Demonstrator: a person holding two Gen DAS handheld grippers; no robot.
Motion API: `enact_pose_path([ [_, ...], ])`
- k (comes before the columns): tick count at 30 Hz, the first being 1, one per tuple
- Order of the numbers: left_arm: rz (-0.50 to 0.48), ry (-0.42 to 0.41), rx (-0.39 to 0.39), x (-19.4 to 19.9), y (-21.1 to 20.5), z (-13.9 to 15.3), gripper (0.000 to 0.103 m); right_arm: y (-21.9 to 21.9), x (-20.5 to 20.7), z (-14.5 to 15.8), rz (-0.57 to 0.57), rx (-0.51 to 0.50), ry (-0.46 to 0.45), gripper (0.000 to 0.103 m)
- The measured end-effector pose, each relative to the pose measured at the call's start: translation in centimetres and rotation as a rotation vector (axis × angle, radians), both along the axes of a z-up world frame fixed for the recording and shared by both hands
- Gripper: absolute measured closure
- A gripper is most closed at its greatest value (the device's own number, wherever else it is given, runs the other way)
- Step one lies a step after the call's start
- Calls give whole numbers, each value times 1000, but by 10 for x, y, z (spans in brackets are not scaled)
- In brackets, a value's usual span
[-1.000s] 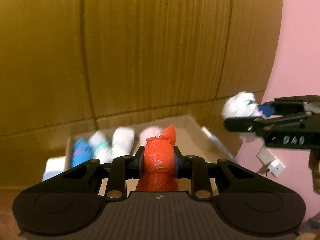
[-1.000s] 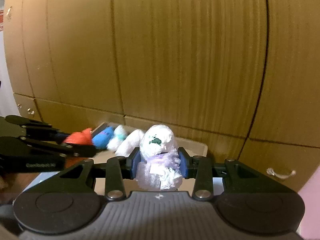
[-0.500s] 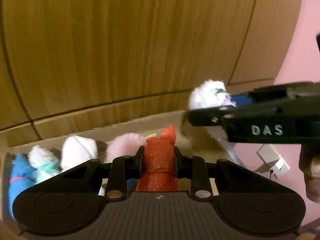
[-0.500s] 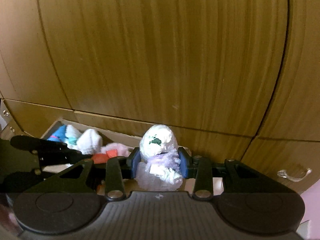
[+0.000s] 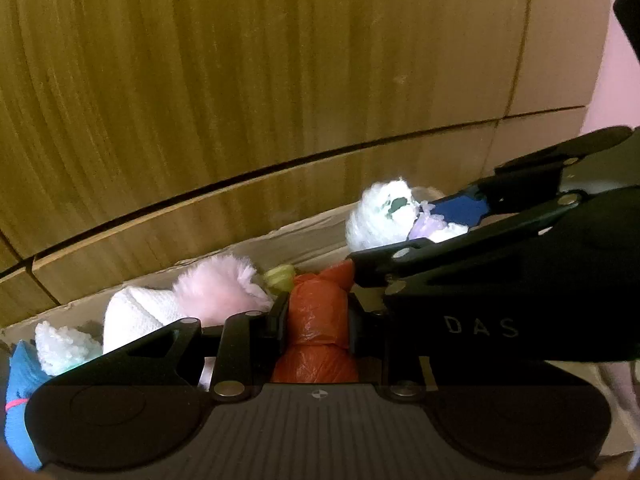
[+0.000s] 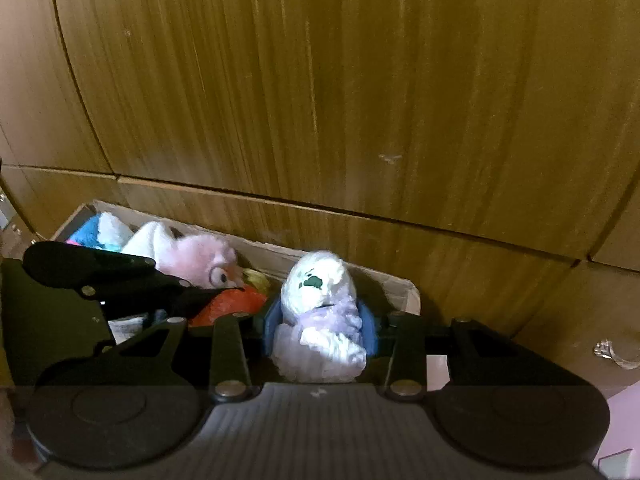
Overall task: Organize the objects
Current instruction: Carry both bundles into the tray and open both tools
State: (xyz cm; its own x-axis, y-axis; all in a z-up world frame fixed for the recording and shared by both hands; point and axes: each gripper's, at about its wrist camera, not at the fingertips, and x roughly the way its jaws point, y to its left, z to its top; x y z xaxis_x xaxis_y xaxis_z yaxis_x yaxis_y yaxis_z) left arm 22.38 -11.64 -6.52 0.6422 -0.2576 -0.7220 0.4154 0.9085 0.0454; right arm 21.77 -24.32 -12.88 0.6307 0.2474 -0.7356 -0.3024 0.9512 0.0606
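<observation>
Wood panel wall [image 6: 320, 100] fills view ahead. Cardboard box [image 6: 394, 284] at its foot, row of soft bundles inside.

Right end of box looks free; that gap lies straight ahead and below both my claws.

Right claw [image 6: 320, 330] clamped on white-lilac fluffy bundle [image 6: 316, 304], jaws easing apart, bundle upright between them. Nearer to box's right corner, I judge.

Left claw [image 5: 316, 320] squeezed tight on orange plastic bundle [image 5: 316, 320], long axis upright, just beside pink fluffy bundle [image 5: 218, 292].

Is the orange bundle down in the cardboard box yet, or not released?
Not released: the left gripper is shut on the orange bundle, its pads pressing both sides, over the cardboard box.
</observation>
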Motion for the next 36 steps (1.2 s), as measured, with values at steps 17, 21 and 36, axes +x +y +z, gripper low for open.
enact_pose_path([
  [17,0,-14,-11,-18,2,7,37,18,-15,17,-9,-16,-18,36],
  [21,9,17,-30,-23,3,15,30,6,-15,32,-12,-26,-12,35],
  [36,28,47,-70,-47,28,52,15,16,-55,71,-55,-43,-43,11],
])
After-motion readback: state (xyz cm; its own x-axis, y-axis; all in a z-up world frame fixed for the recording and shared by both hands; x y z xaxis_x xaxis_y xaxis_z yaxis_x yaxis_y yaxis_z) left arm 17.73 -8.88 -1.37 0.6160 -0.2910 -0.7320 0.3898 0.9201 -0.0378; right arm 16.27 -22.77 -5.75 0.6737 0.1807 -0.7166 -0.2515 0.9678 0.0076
